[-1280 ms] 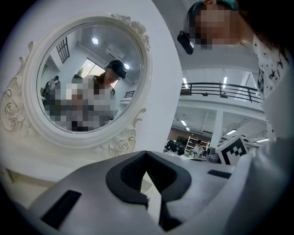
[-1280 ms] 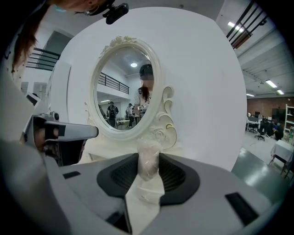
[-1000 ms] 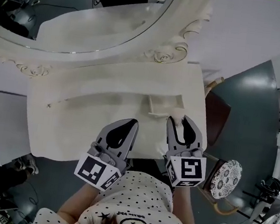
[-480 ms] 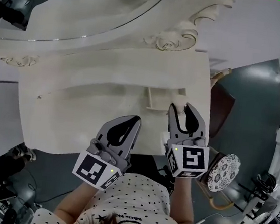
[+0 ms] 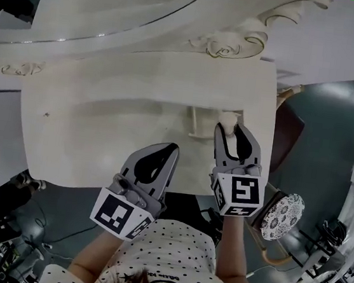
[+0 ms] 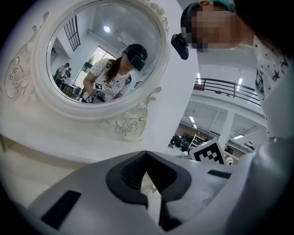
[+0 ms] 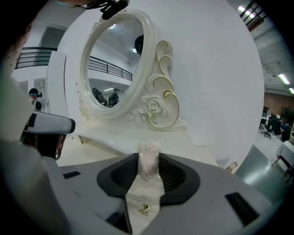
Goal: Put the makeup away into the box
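Makeup sponge (image 7: 149, 158), clenched in the right tool (image 5: 231, 135), should be lowered gently into the box (image 5: 193, 120); the left tool (image 5: 171, 148) is closed, empty.

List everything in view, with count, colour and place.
dressing table: one, cream, middle of the head view
mirror: one, oval, ornate cream frame, at the table's back
box: one, cream, open, on the table by the right gripper's tips
makeup item: one, pale, between the right gripper's jaws
patterned seat: one, round, black and white, right of the table
left gripper: one, grey, shut, empty, over the table's near edge
right gripper: one, grey, shut on the makeup item
shirt: one, white with dark dots, bottom of the head view
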The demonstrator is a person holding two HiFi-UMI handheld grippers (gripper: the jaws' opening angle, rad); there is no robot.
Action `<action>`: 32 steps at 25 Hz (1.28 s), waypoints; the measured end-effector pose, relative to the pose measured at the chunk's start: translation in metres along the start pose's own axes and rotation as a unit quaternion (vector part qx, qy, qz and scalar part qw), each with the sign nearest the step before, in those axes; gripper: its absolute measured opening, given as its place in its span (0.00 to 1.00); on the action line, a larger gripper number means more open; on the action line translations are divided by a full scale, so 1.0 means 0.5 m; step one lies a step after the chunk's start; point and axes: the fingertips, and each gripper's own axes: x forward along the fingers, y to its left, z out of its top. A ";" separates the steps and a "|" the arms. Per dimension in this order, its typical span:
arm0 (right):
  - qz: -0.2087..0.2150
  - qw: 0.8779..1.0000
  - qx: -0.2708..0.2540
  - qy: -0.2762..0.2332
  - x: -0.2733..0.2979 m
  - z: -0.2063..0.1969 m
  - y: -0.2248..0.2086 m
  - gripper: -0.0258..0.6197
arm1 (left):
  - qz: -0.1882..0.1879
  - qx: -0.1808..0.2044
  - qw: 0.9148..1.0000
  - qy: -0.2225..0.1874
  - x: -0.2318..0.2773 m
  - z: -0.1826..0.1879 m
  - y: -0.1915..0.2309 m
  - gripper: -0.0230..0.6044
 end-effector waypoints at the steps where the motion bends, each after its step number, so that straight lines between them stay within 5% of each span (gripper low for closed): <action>1: 0.001 1.000 -0.002 0.003 0.004 -0.005 0.000 0.26 | 0.001 -0.001 1.000 0.001 0.002 -0.003 0.000 0.03; 18: 0.038 0.994 -0.072 0.066 0.051 -0.052 0.000 0.26 | 0.015 -0.014 1.000 0.009 0.023 -0.019 0.008 0.03; 24: 0.074 0.983 -0.134 0.100 0.059 -0.067 0.020 0.26 | 0.016 -0.017 1.000 0.011 0.033 -0.019 0.012 0.03; 32: 0.093 0.981 -0.133 0.106 0.060 -0.071 0.024 0.27 | 0.014 -0.019 1.000 0.011 0.039 -0.017 0.012 0.03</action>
